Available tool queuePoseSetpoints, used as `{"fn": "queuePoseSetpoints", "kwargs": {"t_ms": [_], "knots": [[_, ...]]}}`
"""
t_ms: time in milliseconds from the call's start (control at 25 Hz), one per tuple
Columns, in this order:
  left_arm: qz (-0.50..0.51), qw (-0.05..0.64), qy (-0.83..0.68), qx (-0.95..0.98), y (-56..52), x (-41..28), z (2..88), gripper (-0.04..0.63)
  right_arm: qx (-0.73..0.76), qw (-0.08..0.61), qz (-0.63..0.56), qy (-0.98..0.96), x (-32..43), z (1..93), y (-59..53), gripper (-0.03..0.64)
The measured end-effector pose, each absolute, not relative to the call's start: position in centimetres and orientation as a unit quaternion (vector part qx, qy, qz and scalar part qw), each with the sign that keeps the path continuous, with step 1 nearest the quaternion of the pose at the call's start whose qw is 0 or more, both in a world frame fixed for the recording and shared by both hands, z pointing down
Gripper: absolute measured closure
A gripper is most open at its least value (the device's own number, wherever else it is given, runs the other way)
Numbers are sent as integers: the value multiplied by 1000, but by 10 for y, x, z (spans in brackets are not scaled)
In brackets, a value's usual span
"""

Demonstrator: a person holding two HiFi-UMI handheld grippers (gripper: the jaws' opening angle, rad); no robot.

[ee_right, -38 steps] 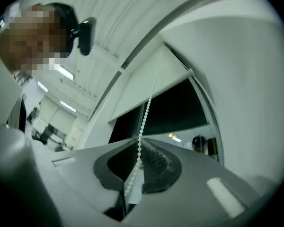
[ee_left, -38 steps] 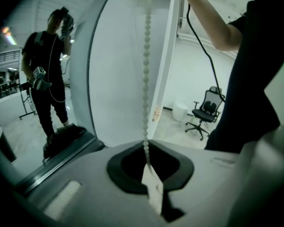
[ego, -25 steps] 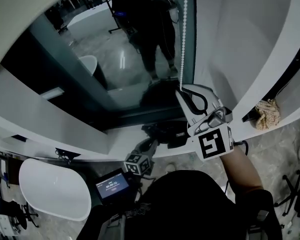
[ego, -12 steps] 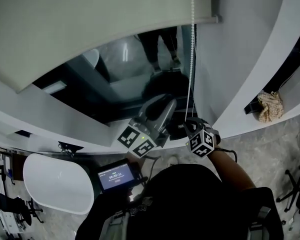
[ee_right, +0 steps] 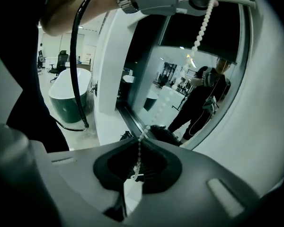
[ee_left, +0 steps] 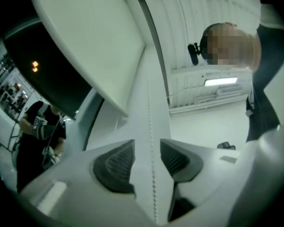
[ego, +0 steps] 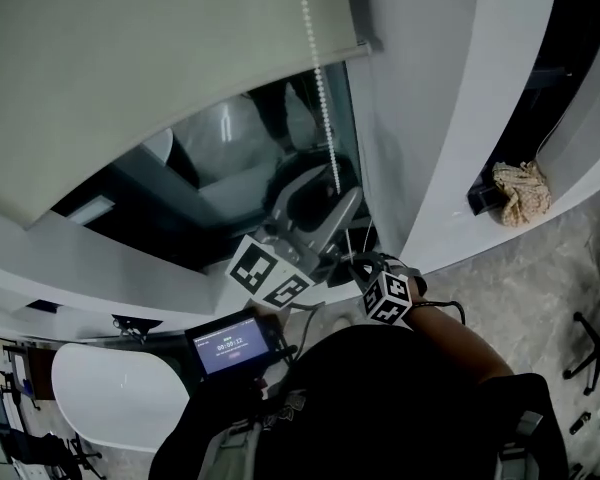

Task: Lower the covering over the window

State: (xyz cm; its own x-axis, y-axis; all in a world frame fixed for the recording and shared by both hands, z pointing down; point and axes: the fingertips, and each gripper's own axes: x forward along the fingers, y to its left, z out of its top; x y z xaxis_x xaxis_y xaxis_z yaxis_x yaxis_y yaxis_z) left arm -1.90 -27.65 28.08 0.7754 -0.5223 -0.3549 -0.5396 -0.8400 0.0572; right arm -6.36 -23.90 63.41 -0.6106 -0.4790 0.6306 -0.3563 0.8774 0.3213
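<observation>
The blind (ego: pixel 130 78) covers the upper part of the window (ego: pixel 220 158), with dark glass bare below. The left hand-held gripper (ego: pixel 325 193) is up high; its jaws have just been opening and stand apart around the bead chain (ee_left: pixel 150 126) without pressing it. Lower down, the right hand-held gripper (ego: pixel 358 265) is clamped on the same chain. This looks like a hand-over-hand pull: the left likely needs to close high before the right lets go. A wall recess (ego: pixel 480 196) holds a crumpled cloth (ego: pixel 520 193).
</observation>
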Motion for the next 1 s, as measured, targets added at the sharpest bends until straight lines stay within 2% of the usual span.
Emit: {"fn": "queuePoseSetpoints", "kwargs": {"t_ms": [80, 120, 160, 320, 520, 600, 640, 840, 1000], "knots": [[187, 37, 273, -943, -275, -12, 272, 423, 228, 377, -87, -894, -64, 634, -237, 608], [192, 41, 276, -941, -276, -12, 269, 442, 227, 378, -88, -893, -63, 633, -238, 609], [199, 42, 281, -938, -278, -13, 266, 574, 229, 379, -89, -892, -62, 633, -239, 609], [220, 33, 284, -933, -282, -21, 263, 584, 250, 369, -62, -893, -51, 634, -248, 609], [179, 30, 305, -935, -292, -19, 285, 588, 266, 331, 72, -903, -32, 649, -247, 597], [131, 27, 322, -937, -296, -19, 318, 588, 275, 284, 141, -908, -26, 649, -243, 487], [103, 18, 327, -939, -300, -19, 345, 588, 283, 251, 165, -911, -23, 641, -242, 471], [-41, -131, 352, -926, -308, -35, 524, 588, 341, 89, 142, -925, -4, 549, -251, 486], [-159, -197, 340, -906, -274, -42, 633, 588, 338, -24, 72, -938, -10, 434, -252, 497]]}}
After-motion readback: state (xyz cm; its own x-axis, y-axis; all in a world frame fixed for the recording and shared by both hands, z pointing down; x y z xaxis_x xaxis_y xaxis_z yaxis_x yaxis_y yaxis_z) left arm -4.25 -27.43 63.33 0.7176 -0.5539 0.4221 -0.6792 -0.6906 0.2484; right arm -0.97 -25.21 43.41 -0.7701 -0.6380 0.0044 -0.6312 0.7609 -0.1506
